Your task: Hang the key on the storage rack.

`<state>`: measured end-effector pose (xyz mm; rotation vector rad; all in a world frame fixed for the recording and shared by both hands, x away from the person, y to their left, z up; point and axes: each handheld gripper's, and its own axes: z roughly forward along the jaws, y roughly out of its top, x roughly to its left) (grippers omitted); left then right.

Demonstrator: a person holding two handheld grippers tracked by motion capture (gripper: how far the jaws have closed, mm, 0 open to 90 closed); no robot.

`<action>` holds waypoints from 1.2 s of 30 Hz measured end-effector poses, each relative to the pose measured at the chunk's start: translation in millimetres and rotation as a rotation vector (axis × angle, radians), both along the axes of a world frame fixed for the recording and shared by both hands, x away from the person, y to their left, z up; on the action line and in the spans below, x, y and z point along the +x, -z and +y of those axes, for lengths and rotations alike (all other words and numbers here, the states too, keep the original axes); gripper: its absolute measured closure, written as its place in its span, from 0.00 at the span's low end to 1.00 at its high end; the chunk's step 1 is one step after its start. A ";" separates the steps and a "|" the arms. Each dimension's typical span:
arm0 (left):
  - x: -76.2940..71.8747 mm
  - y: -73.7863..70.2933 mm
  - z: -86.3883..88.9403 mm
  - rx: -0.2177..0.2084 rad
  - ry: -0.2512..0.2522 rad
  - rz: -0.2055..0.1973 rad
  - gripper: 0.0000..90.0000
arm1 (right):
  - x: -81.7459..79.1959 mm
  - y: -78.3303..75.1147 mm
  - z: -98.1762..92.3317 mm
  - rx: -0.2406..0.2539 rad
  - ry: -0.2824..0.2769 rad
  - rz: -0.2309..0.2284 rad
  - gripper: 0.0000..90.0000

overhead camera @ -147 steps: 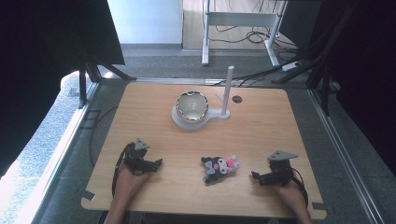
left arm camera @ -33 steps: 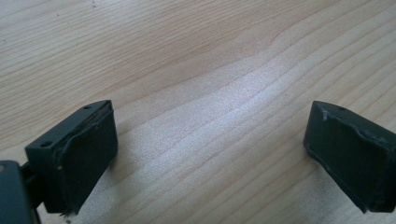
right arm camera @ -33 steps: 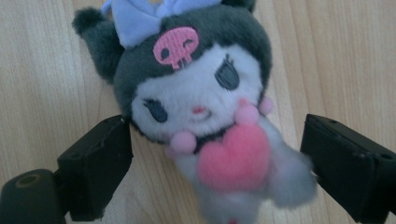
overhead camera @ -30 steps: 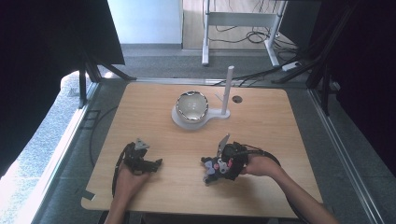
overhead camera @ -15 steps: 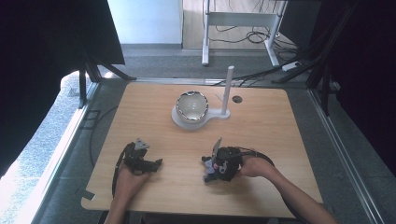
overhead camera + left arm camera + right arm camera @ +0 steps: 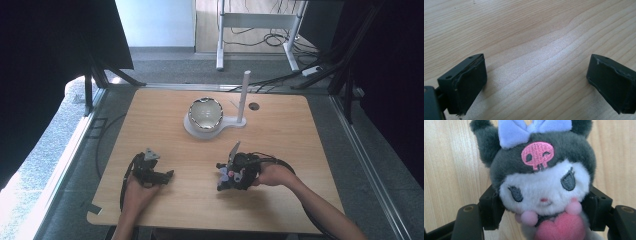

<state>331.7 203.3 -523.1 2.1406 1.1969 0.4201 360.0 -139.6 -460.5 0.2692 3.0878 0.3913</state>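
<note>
Two tongs are ours: the left tongs (image 6: 165, 175) gape wide over bare table (image 6: 300, 130), the right tongs (image 6: 544, 207) hug the plush (image 6: 541, 182) well in front of the bowl (image 6: 205, 113), and a loose squeeze could drop it.

Plush toy (image 6: 541, 192) cut off below its pink heart by the right gripper view's bottom edge, ear tips clipped at top, in the high view mostly hidden behind the right tongs (image 6: 226, 176), details too small.
</note>
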 end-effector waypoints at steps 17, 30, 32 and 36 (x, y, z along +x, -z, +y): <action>0.0 0.1 -0.3 -0.004 -0.003 0.000 0.03 | 15.1 -37.2 -18.9 0.040 0.068 0.001 0.33; 0.1 0.1 -0.1 -0.002 -0.002 -0.002 0.03 | 35.9 -67.5 -40.4 0.073 0.154 -0.013 0.33; 0.1 0.1 -0.1 -0.002 -0.002 -0.002 0.03 | 40.6 -73.4 -45.3 0.079 0.172 -0.019 0.33; 0.1 0.0 -0.1 -0.002 -0.001 -0.001 0.03 | 45.2 -79.6 -50.5 0.086 0.193 -0.026 0.33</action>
